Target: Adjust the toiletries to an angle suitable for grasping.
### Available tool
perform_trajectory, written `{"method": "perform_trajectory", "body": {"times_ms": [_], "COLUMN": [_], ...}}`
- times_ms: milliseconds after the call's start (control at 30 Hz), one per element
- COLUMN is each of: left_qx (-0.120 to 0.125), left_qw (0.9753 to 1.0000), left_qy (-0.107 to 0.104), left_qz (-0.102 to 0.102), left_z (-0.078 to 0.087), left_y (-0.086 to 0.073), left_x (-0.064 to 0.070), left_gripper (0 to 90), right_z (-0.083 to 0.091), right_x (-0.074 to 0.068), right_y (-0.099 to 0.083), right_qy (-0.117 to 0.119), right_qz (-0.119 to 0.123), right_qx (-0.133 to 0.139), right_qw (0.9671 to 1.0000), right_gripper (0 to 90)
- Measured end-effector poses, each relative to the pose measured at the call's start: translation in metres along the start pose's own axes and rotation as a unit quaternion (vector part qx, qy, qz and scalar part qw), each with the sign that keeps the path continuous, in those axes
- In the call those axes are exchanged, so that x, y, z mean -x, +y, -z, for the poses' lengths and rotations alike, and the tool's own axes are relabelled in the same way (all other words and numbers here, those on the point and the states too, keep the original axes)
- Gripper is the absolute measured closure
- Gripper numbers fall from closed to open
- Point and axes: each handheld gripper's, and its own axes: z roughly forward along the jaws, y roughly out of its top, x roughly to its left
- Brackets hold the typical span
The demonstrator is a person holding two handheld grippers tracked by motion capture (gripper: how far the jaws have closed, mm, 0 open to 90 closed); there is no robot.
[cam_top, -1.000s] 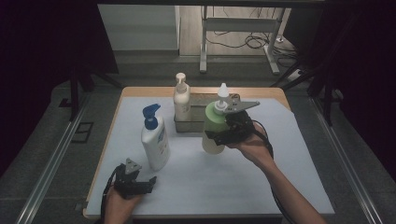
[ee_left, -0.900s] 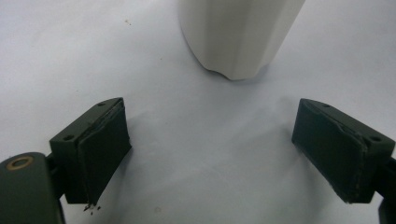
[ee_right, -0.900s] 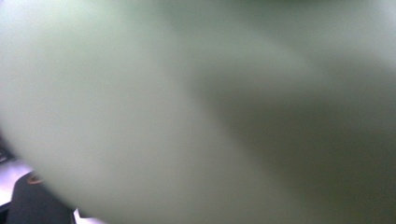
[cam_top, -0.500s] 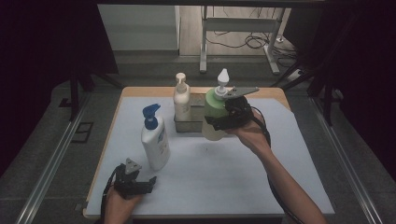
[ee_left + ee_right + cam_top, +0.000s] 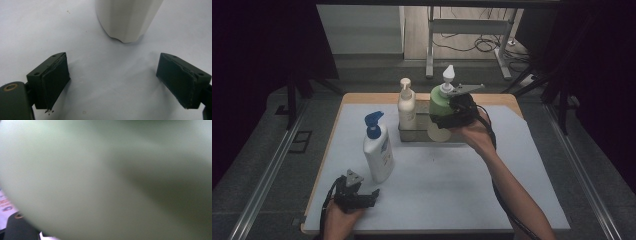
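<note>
The person's right forearm reaches toward twelve o'clock, its right gripper [image 5: 451, 116] clamped on the green pump bottle [image 5: 441, 111], held over the metal tray [image 5: 422, 135] at the table's [image 5: 512, 170] far edge, at three o'clock of the cream bottle [image 5: 406, 106]. The left gripper [image 5: 357, 195] rests at seven o'clock with jaws spread wide and empty. The left gripper view shows the blue-capped white bottle's [image 5: 127, 18] base just beyond its pads [image 5: 55, 80]; the right gripper view is a close green blur of the bottle.

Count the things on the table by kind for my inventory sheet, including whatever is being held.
Pump bottles: 3 – green bottle held in the right tool, cream bottle, white bottle with a blue pump
Trays: 1 – grey tray
Tools: 2 – right tool, left tool
Total: 6
</note>
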Motion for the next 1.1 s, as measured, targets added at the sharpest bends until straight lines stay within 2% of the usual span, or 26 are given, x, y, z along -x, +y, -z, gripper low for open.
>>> {"method": "perform_trajectory", "body": {"times_ms": [500,900,1100], "left_qx": [0.0,-0.001,-0.001], "left_qw": [1.0,1.0,1.0], "left_qy": [0.0,-0.001,-0.001], "left_qz": [0.001,0.001,0.001], "left_z": [0.0,0.0,0.0], "left_y": [0.0,0.0,0.0], "left_x": [0.0,0.0,0.0], "left_gripper": [10.6,10.6,10.5], "right_z": [-0.025,-0.039,-0.048], "right_x": [0.016,0.024,0.025], "right_y": [0.009,0.016,0.014], "right_qy": [-0.031,-0.057,-0.058], "right_qz": [-0.025,-0.024,-0.028], "right_qx": [-0.002,-0.001,-0.005], "right_qw": [0.9992,0.9981,0.9979], "right_gripper": [13.0,13.0,13.0]}}
